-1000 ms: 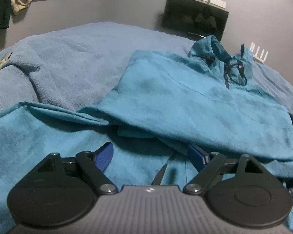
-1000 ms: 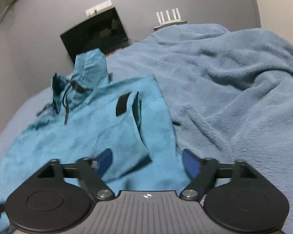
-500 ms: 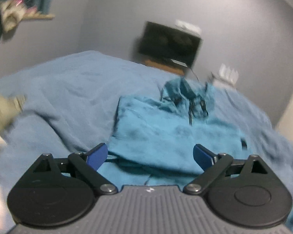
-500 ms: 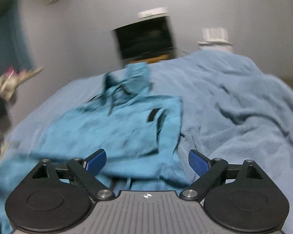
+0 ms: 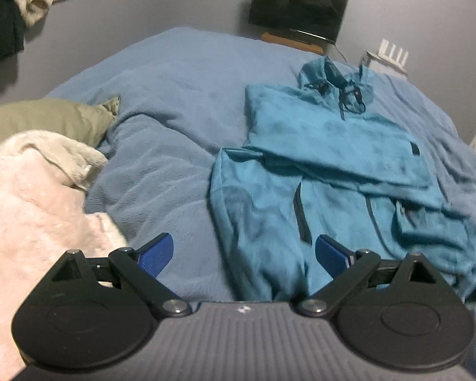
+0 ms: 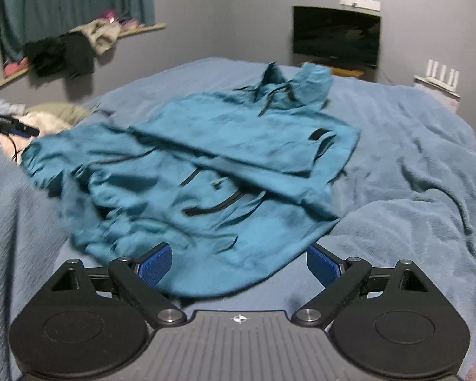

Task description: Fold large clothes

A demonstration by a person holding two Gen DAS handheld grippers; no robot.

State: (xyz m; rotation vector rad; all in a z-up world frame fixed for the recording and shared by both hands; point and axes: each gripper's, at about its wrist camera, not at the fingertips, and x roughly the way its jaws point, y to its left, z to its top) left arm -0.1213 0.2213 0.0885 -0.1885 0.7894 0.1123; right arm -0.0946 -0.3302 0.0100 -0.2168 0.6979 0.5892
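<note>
A teal hooded jacket is seen spread on a bed covered by a blue blanket, its hood toward the far wall and one sleeve folded across the chest. A second earlier the garment filled both wrist views from close by; now it is taken in almost whole, both tools having been drawn back and raised above the bed. The jaws of the left gripper and of the right gripper have just been opening and are now held wide apart, with nothing clamped between the blue pads (the jacket's hem is merely framed behind them). In the left view the jacket is placed right of centre; in the right view it lies at the centre, its lower edge just beyond the fingers.

No containers are shown. A wall shelf bears heaped clothes, dark and pale.

At the left of the left view a pale pink fleece and an olive pillow are cut off by the frame edge. A dark television is seen on the far wall, and a white router beside the bed. Much of the jacket's near left side is smeared by motion blur in the right view, and its pocket details cannot be made out there. A dark object at that view's left edge cannot be identified.
</note>
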